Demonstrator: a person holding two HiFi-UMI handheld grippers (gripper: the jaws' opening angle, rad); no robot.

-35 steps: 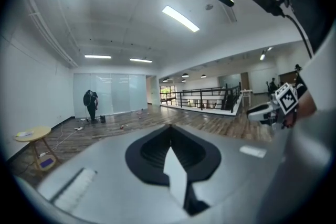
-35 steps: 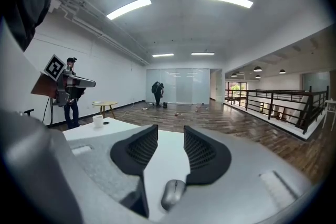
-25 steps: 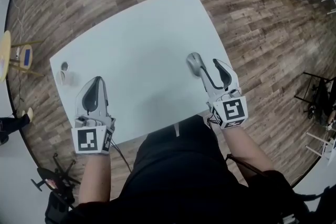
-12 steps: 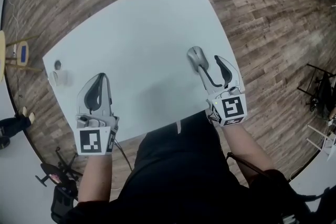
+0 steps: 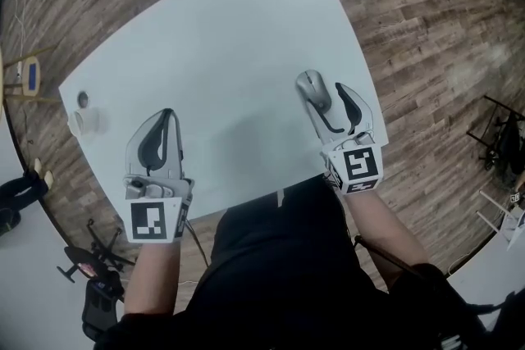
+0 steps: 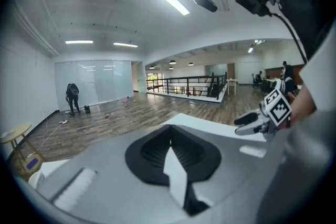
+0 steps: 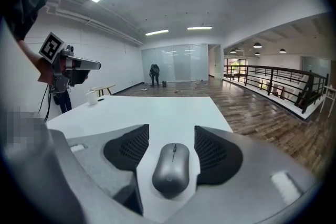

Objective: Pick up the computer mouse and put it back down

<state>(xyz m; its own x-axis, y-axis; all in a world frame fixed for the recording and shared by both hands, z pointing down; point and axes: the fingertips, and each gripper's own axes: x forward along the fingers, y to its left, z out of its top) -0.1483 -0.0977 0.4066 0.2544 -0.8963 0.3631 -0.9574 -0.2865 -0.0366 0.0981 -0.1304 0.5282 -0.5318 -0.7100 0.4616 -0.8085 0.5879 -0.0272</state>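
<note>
The grey computer mouse [image 5: 314, 88] lies flat on the white tabletop [image 5: 221, 53], out at the 3 o'clock side and near the right edge, with its scroll wheel end pointing away from the person. In the right gripper view the mouse [image 7: 171, 169] sits squarely between the two ribbed black pads. A thin strip of bare tabletop shows on each side of it, so neither pad presses on it.

The right gripper [image 5: 328, 94] straddles the mouse, and its fingers have just been opening and now stand apart. It points toward 11 o'clock in the head view and tips downward. Its marker cube [image 5: 354, 166] trails at 5 o'clock from the mouse, and the right forearm [image 5: 381, 221] runs back from it toward the body.

The left gripper [image 5: 166, 115] is well apart from the mouse, at about 8 o'clock from it, over the near left part of the tabletop. It points toward 12 o'clock with a slight downward tilt. Its marker cube [image 5: 156, 219] is over the near edge, and the left forearm [image 5: 152, 279] lies straight behind it. In the left gripper view its fingers [image 6: 169, 134] are closed tip to tip, with nothing between them. I cannot tell whether it touches the tabletop.

At 9 o'clock, on the far left corner, stands a small white cup [image 5: 84, 122]. A wooden floor [image 5: 410, 4] surrounds the tabletop.
</note>
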